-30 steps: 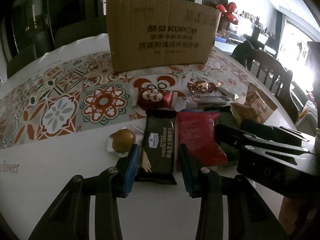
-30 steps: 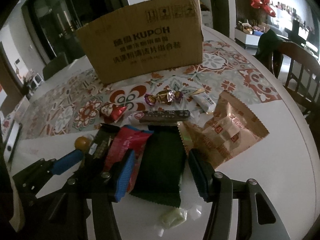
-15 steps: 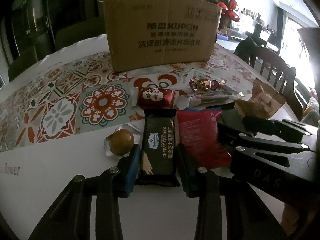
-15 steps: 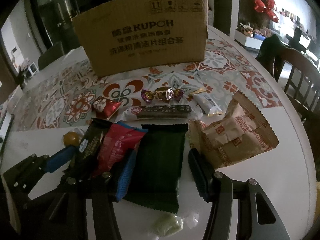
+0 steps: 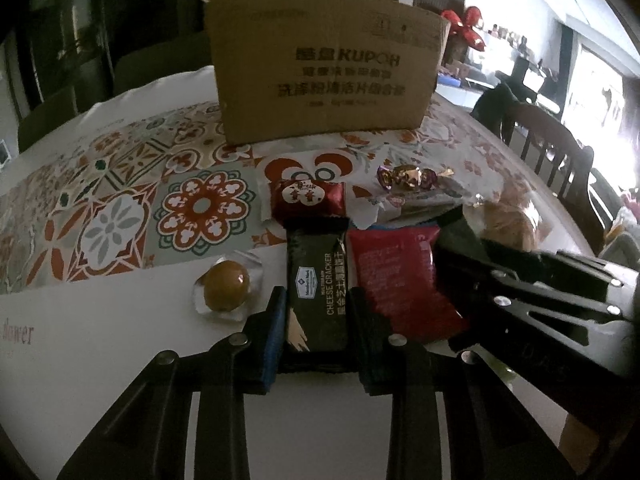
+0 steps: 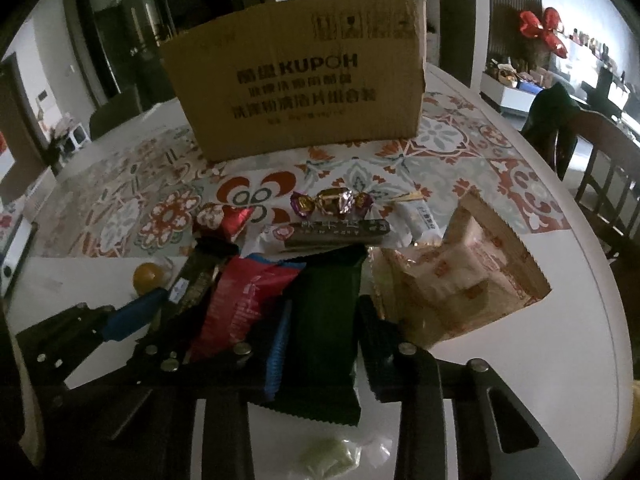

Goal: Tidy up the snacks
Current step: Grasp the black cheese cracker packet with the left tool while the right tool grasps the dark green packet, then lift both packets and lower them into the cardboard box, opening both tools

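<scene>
We look across a round white table [image 5: 100, 312] spread with a tile-patterned cloth in red, grey and green [image 5: 120, 200], which fills the left and middle of both views. At far left the room is dark, with tall glass-fronted doors. A brown cardboard box printed KUPOH [image 5: 324, 68] stands upright at top centre, at the back of the cloth.

In the left wrist view, going left to right along the lower half: a round golden candy in clear wrap [image 5: 226, 285] lies on bare white table. Just beside it, our left gripper [image 5: 316, 322] has its blue-padded fingers [image 5: 276, 328] drawn in narrow against both long edges of a black cheese cracker packet [image 5: 318, 284], which lies flat. Above that packet sits a small dark-red wrapped sweet [image 5: 306, 198]. To the right lies a red foil snack pack [image 5: 396, 276], then the black body of our right gripper [image 6: 320, 344], entering from the right edge.

In the right wrist view, that gripper's fingers flank a dark green flat packet [image 6: 324, 320] lying lengthwise between them; we cannot tell whether the pads press it. Right of it rests a tan crinkled bag of biscuits [image 6: 460, 272]. Above sit a gold-and-purple twist-wrapped candy [image 6: 332, 202] and a dark bar-shaped snack [image 6: 340, 232]. A pale green wrapped sweet [image 6: 330, 456] lies at the bottom edge.

At far right stand a dark wooden chair [image 6: 604, 184], a red ribbon bow [image 6: 544, 32] and bright windows.
</scene>
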